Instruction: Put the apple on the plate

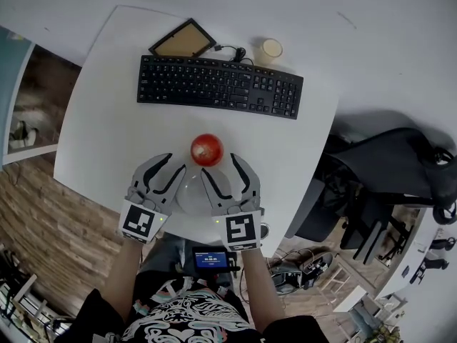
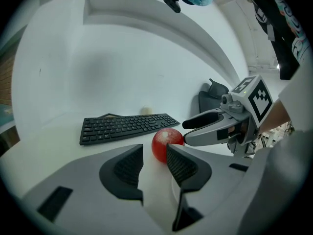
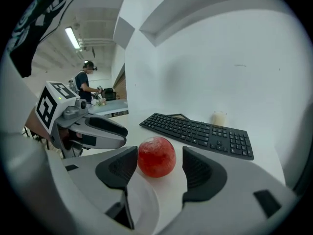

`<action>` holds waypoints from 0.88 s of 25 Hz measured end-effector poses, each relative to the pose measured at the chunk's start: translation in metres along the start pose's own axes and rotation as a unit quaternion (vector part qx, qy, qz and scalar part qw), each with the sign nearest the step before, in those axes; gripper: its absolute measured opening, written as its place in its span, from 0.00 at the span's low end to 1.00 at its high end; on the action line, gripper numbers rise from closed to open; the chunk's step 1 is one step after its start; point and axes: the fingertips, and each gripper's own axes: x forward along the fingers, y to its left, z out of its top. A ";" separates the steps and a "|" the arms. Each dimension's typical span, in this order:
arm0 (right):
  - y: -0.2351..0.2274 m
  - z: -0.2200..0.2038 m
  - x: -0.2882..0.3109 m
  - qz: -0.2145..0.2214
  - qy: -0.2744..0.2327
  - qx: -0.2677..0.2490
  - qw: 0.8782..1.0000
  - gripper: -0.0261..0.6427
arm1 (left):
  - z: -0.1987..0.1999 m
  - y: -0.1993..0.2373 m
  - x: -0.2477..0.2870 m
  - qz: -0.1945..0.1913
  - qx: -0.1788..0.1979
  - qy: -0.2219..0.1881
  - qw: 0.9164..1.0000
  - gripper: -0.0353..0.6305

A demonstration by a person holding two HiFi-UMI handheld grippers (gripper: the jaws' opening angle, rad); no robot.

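**A:** Claws?

**B:** The left gripper and the right gripper both stand spread and empty, flanking the round white plate.

**A:** Apple?

**B:** The glossy red round apple sits just past the plate's far rim, short of the flat black keyboard. It's probably firm, slick and roll-prone, so pinch across its widest middle.

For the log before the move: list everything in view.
apple: one, red, on the table just past the plate
plate: one, white, near table edge, between the grippers
keyboard: one, black, mid table
picture frame: one, dark with tan inside, behind keyboard
small cup: one, cream, behind keyboard
table: one, white
office chair: one, black, right of table
left gripper: grey, open, empty
right gripper: grey, open, apple ahead of its jaws
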 end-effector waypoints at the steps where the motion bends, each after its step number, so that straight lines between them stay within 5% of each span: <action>1: 0.000 0.001 0.002 0.000 0.000 -0.005 1.000 0.46 | 0.002 0.001 0.001 0.002 -0.006 -0.009 1.000 0.26; 22: 0.005 -0.012 0.050 0.040 0.052 -0.019 0.998 0.54 | -0.014 0.010 -0.004 0.006 -0.039 0.015 0.999 0.27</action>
